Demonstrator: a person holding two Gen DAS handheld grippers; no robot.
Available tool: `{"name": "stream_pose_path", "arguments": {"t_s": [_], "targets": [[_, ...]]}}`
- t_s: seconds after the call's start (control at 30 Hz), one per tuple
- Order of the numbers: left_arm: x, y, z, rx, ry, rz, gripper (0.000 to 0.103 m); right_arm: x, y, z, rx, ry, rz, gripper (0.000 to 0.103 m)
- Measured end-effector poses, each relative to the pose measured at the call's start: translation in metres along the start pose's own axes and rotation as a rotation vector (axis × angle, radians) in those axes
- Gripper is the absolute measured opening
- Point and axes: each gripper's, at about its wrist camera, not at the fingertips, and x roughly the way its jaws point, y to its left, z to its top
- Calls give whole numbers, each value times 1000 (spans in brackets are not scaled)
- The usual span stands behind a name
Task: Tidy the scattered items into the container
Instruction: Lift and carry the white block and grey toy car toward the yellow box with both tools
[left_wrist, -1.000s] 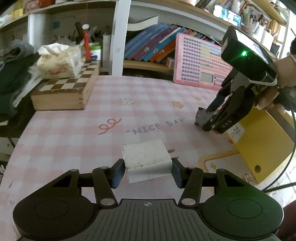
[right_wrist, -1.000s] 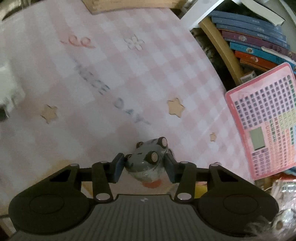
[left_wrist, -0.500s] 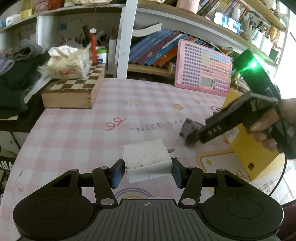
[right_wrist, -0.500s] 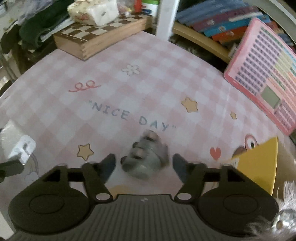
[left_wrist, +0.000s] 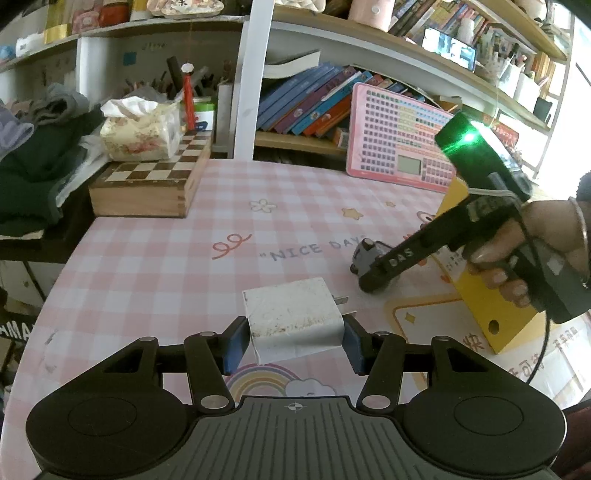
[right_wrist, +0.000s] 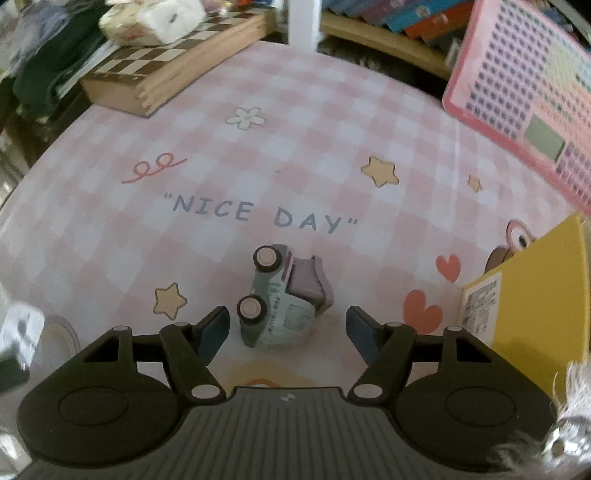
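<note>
My left gripper is shut on a white plug charger, held a little above the pink checked tablecloth. A small toy truck, pale green with a purple bed, lies on its side on the cloth. My right gripper points steeply down over it, one finger on each side. Its jaws are closing, but gaps still show between both pads and the truck. The left wrist view shows this gripper held by a hand, with the truck at its tip. The yellow box stands just right of the truck.
A wooden chessboard box with a tissue pack on it sits at the back left. A pink keypad toy leans against the bookshelf. Dark clothes pile up past the table's left edge. The yellow box has a cable beside it.
The right gripper rolled, opened and let go of the toy truck, which now lies on the cloth between its fingers. The left gripper still holds the charger.
</note>
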Motion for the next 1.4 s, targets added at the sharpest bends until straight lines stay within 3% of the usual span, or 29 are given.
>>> {"name": "stream_pose_path", "arguments": {"t_s": [0.07, 0.2, 0.7, 1.17, 1.4], "targets": [[-1, 0, 0, 1, 1, 0, 53, 4, 0, 0, 17, 13, 1, 44], [-4, -1, 1, 4, 9, -2, 53, -1, 3, -3, 22, 1, 5, 40], [-47, -15, 9, 45, -41, -78, 53, -98, 6, -42, 83, -180, 104, 40], [-110, -32, -8, 75, -43, -169, 53, -165, 27, -123, 145, -212, 181, 40], [-126, -39, -17, 93, -36, -195, 53, -180, 40, -162, 161, -233, 153, 40]]}}
